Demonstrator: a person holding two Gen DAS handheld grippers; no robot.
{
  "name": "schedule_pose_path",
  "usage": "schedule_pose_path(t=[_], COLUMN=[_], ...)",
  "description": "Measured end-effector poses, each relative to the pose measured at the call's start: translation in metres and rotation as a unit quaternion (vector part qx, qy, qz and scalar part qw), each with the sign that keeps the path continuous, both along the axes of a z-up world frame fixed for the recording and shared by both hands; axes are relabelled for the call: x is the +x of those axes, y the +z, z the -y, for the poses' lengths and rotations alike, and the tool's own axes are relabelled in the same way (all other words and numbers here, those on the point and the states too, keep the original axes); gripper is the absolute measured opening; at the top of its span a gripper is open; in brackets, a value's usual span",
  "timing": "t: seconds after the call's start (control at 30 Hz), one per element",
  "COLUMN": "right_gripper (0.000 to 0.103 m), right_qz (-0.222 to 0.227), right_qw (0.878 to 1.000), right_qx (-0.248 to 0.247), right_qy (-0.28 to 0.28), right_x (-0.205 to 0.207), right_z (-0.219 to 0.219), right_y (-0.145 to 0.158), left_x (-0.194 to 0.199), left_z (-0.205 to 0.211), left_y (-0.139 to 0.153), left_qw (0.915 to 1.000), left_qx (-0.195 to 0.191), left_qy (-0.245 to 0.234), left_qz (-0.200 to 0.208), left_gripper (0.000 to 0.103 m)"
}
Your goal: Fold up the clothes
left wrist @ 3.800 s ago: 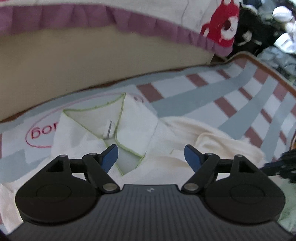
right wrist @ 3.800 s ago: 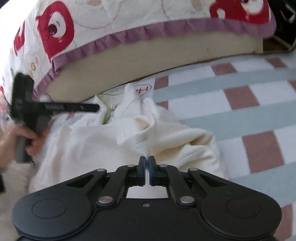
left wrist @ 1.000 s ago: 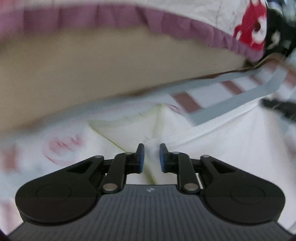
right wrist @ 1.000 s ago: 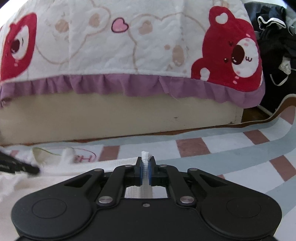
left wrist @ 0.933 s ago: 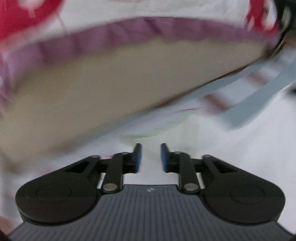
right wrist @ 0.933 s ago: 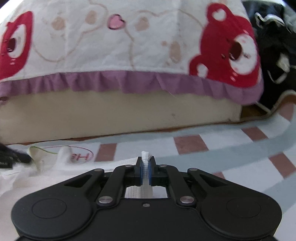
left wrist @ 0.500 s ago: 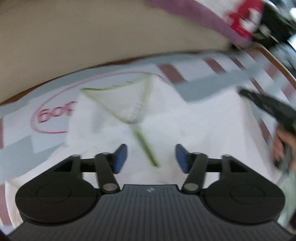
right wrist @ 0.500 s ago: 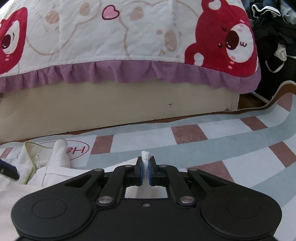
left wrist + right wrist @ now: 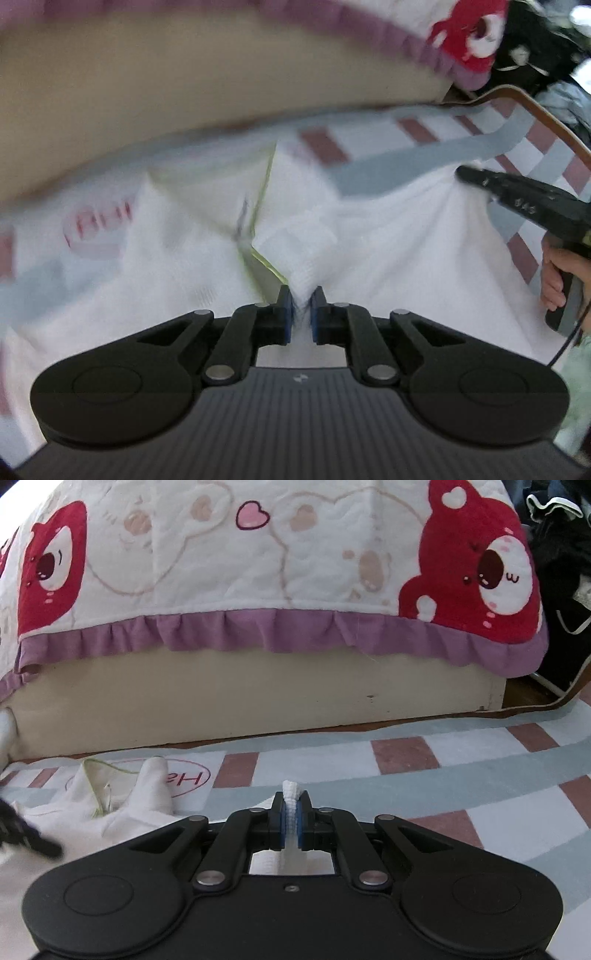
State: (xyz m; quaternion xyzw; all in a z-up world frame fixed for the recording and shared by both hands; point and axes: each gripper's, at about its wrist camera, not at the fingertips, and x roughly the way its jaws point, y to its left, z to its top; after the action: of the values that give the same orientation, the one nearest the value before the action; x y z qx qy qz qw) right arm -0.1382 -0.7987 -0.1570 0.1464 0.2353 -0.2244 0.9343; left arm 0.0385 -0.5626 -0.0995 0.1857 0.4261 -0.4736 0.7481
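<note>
Two grips: both grippers had hold of one white garment, spread on the checked mat in front of the bed.
Step in hand: securing two hold points ahead of a fold, by my reading; the garment lay mostly flat, its green-trimmed collar toward the bed.
Left gripper: jaws closing, a ribbed fold of white cloth between the blue pads and seemingly already pinched, just beside the collar opening.
Right gripper: clenched tight on a ribbed white edge, a small tuft of it standing up above the pads; in the left wrist view its black fingers met the cloth at the garment's far right side.
Hand: the person's right hand wrapped the handle of that gripper.
Garment's place: on the mat, near the bed's base, between the two grippers and pulled into shallow creases toward each.
Next move: probably lift both held points together and carry them across the body of the garment, keeping the cloth taut so it folds along one line.
Unclear: motion blur in the left wrist view hid which part of the garment the left pads held.
</note>
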Motion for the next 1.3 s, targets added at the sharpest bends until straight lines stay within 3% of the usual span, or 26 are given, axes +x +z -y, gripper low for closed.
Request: schedule_pose_path(t=[0.17, 0.23, 0.37, 0.47, 0.5, 0.63, 0.73, 0.8, 0.83, 0.87, 0.97, 1.03, 1.2, 1.3], right_gripper=[0.005, 0.005, 0.005, 0.005, 0.005, 0.005, 0.005, 0.005, 0.005, 0.005, 0.006, 0.006, 0.006, 0.006], right_qz=[0.005, 0.004, -0.008, -0.011, -0.011, -0.028, -0.036, -0.037, -0.040, -0.046, -0.059, -0.066, -0.075, -0.077], right_qw=[1.000, 1.000, 0.999, 0.999, 0.999, 0.998, 0.998, 0.998, 0.998, 0.997, 0.997, 0.997, 0.996, 0.996], right_qx=[0.000, -0.013, -0.030, -0.036, -0.036, -0.020, -0.015, -0.011, -0.012, -0.016, -0.020, -0.012, -0.010, -0.011], right_qy=[-0.014, -0.019, -0.025, -0.036, -0.039, -0.051, -0.054, -0.056, -0.055, -0.053, -0.050, -0.049, -0.045, -0.043], right_x=[-0.002, -0.001, 0.003, 0.004, 0.003, 0.005, 0.007, 0.009, 0.010, 0.011, 0.013, 0.012, 0.012, 0.014], right_z=[0.000, -0.002, -0.004, -0.004, -0.003, 0.002, 0.003, 0.002, 0.001, 0.000, -0.001, 0.000, 0.000, 0.000], right_y=[0.001, 0.002, 0.000, -0.002, -0.003, -0.012, -0.017, -0.018, -0.018, -0.017, -0.015, -0.014, -0.012, -0.012], left_x=[0.006, 0.002, 0.012, 0.014, 0.019, 0.053, 0.078, 0.086, 0.088, 0.088, 0.073, 0.066, 0.069, 0.071], left_z=[-0.010, -0.008, -0.003, 0.005, 0.004, -0.017, -0.042, -0.057, -0.065, -0.072, -0.092, -0.101, -0.120, -0.117], left_y=[0.009, 0.006, -0.003, -0.005, -0.005, 0.002, 0.011, 0.013, 0.014, 0.014, 0.011, 0.002, -0.024, -0.043], left_qw=[0.9970, 0.9917, 0.9897, 0.9703, 0.9700, 0.9836, 0.9898, 0.9913, 0.9912, 0.9914, 0.9891, 0.9852, 0.9910, 0.9901], left_qx=[-0.024, -0.010, -0.017, -0.023, -0.023, -0.022, 0.000, 0.024, 0.035, 0.042, 0.045, 0.059, 0.051, 0.075], left_qy=[0.014, 0.024, 0.051, 0.064, 0.068, 0.110, 0.123, 0.123, 0.124, 0.120, 0.091, 0.086, 0.089, 0.087], left_qz=[0.072, 0.126, 0.133, 0.232, 0.232, 0.141, 0.072, 0.041, 0.030, 0.028, 0.107, 0.135, 0.085, 0.082], left_gripper=[0.006, 0.006, 0.000, 0.000, 0.000, 0.004, 0.006, 0.019, 0.038, 0.052, 0.069, 0.071, 0.071, 0.071])
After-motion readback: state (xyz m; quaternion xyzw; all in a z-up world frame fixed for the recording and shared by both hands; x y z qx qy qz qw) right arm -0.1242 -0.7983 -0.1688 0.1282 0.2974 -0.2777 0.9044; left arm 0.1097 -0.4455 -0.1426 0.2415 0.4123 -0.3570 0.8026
